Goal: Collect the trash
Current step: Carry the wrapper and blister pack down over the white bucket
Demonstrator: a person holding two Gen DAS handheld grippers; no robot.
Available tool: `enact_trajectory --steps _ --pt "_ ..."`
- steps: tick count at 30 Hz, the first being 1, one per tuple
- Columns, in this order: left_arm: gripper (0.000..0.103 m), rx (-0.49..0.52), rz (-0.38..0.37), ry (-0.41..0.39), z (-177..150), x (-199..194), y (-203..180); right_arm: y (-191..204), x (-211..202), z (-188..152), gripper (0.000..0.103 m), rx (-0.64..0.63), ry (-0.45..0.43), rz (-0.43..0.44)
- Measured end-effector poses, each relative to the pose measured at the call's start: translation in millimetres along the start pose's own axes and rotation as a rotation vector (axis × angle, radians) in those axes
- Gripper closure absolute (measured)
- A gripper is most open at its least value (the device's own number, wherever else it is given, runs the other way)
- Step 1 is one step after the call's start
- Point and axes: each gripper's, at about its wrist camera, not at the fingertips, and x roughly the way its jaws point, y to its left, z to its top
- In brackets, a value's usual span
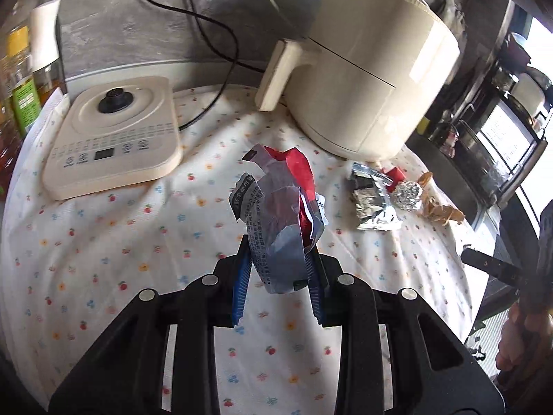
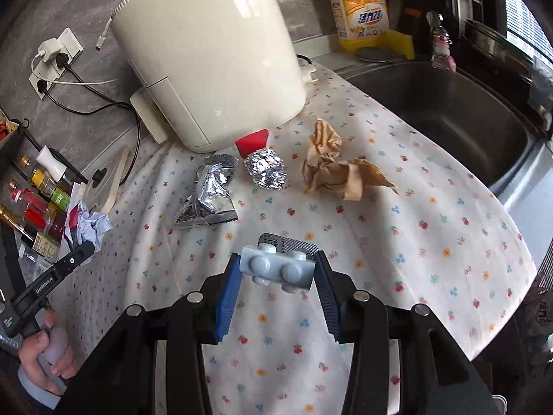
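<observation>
Trash in both grippers above the flowered cloth.
Left gripper pinches a crumpled red-and-grey wrapper; right gripper clamps a grey blister pack. Foil bag, foil ball and brown paper lie beside the cream appliance.

left wrist cam: sits right behind the left gripper, angled down at the flowery tablecloth, pretty close, facing the far wall.
right wrist cam: same deal behind the right gripper, tilted down, sink off to the far right.
overlap: both catch the cream appliance, foil wrapper, foil ball and brown paper.
</observation>
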Motion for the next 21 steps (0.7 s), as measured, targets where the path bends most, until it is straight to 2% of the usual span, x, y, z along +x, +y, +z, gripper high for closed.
enact_trajectory --steps 5,12,19,21 --pt "0.073 0.122 -0.099 0.016 5.8 16.9 -56.4 -48.0 -43.5 -31.3 0.061 0.089 -0.034 -0.109" --pt "0.073 0.247 -0.218 0.031 -4.6 28.7 -142.6 -117.9 -102.1 -76.7 0.061 0.247 -0.089 -0.204" --pt "0.073 0.342 -0.335 0.066 -48.4 18.8 -238.6 -177.7 -170.3 -135.3 0.061 0.346 -0.118 -0.282" --pt "0.073 0.353 -0.369 0.116 -69.3 16.6 -266.1 -194.8 -193.1 -155.1 0.061 0.378 -0.111 -0.304"
